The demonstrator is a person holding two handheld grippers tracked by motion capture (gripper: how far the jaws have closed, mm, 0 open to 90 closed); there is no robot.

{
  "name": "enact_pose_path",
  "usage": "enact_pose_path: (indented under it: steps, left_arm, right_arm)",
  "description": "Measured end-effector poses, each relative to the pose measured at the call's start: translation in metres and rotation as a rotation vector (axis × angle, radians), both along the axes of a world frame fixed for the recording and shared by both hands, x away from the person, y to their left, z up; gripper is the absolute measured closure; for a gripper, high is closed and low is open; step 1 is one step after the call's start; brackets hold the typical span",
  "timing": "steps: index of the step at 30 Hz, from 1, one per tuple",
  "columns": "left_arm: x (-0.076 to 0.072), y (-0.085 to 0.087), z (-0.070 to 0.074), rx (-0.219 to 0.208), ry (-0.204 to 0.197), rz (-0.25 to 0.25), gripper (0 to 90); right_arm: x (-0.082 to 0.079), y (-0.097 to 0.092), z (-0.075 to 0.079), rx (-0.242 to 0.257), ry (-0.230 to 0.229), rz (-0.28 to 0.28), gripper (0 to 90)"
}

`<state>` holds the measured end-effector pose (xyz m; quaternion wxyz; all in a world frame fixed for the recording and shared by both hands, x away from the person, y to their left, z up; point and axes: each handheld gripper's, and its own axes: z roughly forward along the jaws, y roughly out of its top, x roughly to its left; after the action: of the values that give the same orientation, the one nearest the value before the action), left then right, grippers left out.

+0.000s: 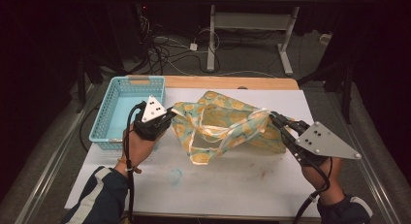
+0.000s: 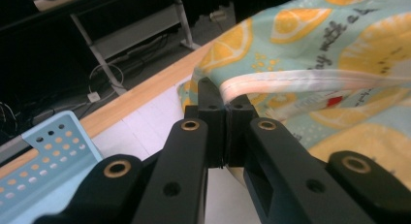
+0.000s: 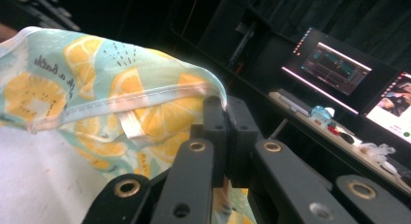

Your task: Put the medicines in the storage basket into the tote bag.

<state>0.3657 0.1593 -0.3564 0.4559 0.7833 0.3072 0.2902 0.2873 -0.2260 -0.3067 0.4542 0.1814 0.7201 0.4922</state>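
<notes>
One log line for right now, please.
left hand-held gripper: shut on lemon-print bag | right hand-held gripper: shut on bag | bag: stretched between | basket: untouched

One lemon-print bag [image 1: 228, 127], one blue basket [image 1: 127, 107], two hand-held grippers.

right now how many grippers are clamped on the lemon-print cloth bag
2: the left gripper pinches the teal lemon-print cloth bag at its left edge, the right gripper at its right edge.
</notes>
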Motion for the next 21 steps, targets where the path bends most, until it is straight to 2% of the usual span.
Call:
enact_pose_path:
  steps: [5,9,12,14,19,21]
  left_arm:
    - [-0.008,0.005,0.014,-0.025,-0.032,-0.012,87.4]
    - [-0.014,0.004,0.027,-0.049,-0.064,-0.034,87.3]
    - [-0.014,-0.002,0.032,-0.061,-0.082,-0.051,87.2]
    - [-0.01,-0.008,0.031,-0.062,-0.081,-0.058,87.2]
    - [0.004,-0.022,0.021,-0.072,-0.054,-0.095,87.2]
    - [0.013,-0.028,0.016,-0.085,-0.029,-0.143,87.2]
  right_arm:
    - [0.004,-0.005,0.017,0.024,-0.032,-0.029,89.7]
    - [0.006,-0.006,0.036,0.039,-0.066,-0.036,89.7]
    - [0.012,-0.005,0.048,0.069,-0.042,-0.024,89.6]
    - [0.02,-0.003,0.05,0.059,-0.037,-0.036,89.6]
    - [0.045,0.005,0.041,0.038,0.017,-0.061,89.6]
    - [0.056,0.006,0.036,0.035,0.043,-0.07,89.6]
